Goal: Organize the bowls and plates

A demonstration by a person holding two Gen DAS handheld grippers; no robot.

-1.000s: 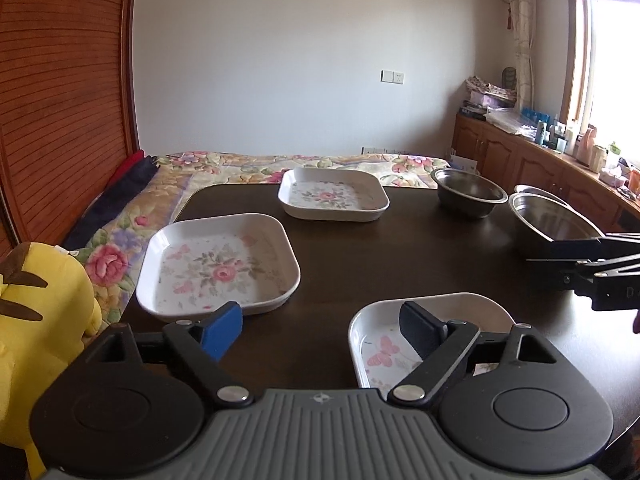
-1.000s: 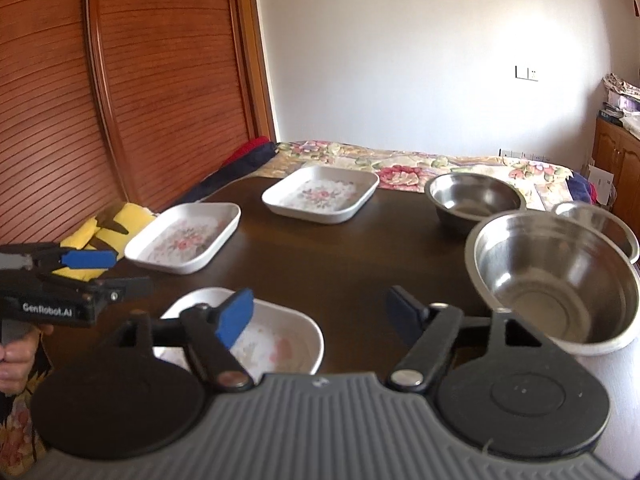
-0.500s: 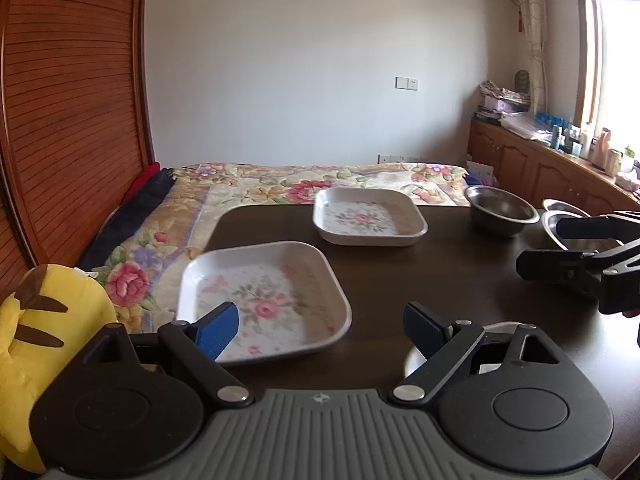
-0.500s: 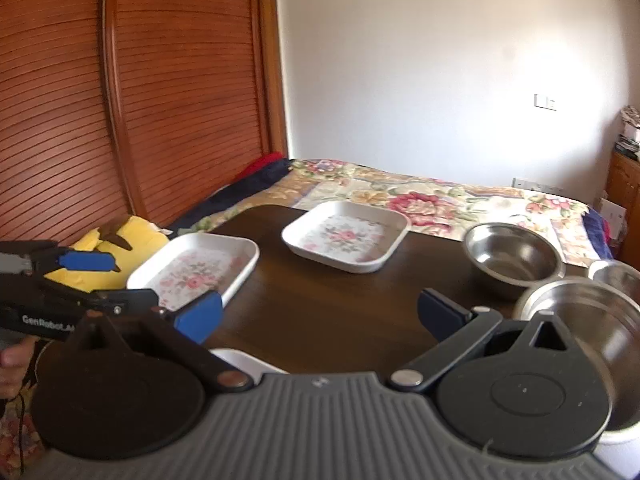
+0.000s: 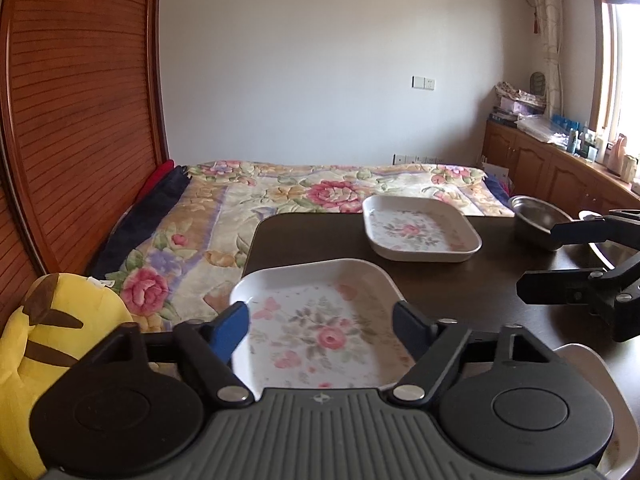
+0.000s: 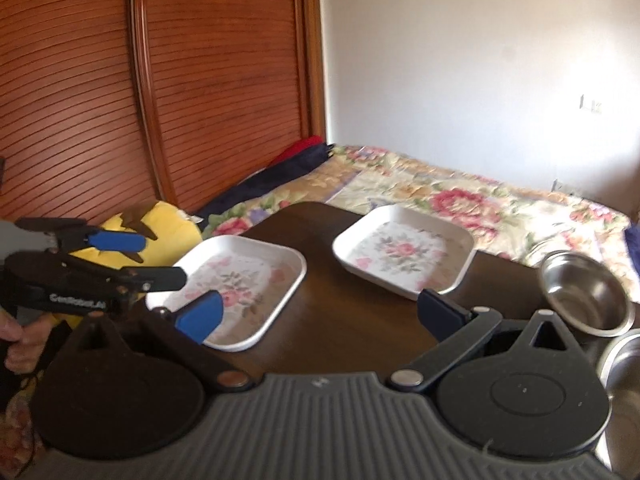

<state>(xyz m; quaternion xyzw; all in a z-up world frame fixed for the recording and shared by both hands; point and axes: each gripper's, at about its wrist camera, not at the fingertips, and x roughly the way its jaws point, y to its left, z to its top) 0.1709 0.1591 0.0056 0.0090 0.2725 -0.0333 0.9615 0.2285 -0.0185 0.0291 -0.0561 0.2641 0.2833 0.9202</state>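
Observation:
Two white square plates with flower prints lie on the dark table (image 5: 460, 288). The near plate (image 5: 316, 320) sits right under and between my left gripper's (image 5: 320, 328) open fingers, nothing gripped. The far plate (image 5: 420, 232) lies behind it. A third white plate (image 5: 600, 364) peeks out at the lower right, mostly hidden by the gripper body. A small steel bowl (image 5: 536, 216) stands at the far right. In the right wrist view my right gripper (image 6: 320, 316) hangs open above bare table, between the near plate (image 6: 236, 276) and the steel bowl (image 6: 584, 296); a larger bowl (image 6: 624, 364) is cut off at the edge.
A yellow plush toy (image 5: 48, 340) sits left of the table. A bed with a floral quilt (image 5: 320, 192) lies beyond the table's far edge. Wooden slatted doors (image 6: 200, 100) fill the left. A person's hand (image 6: 16, 340) holds the left gripper (image 6: 164, 259).
Both grippers have swung to the left. The left one has gone from above the front plate to above the left plate; the steel bowls have slid to the right edge of both views.

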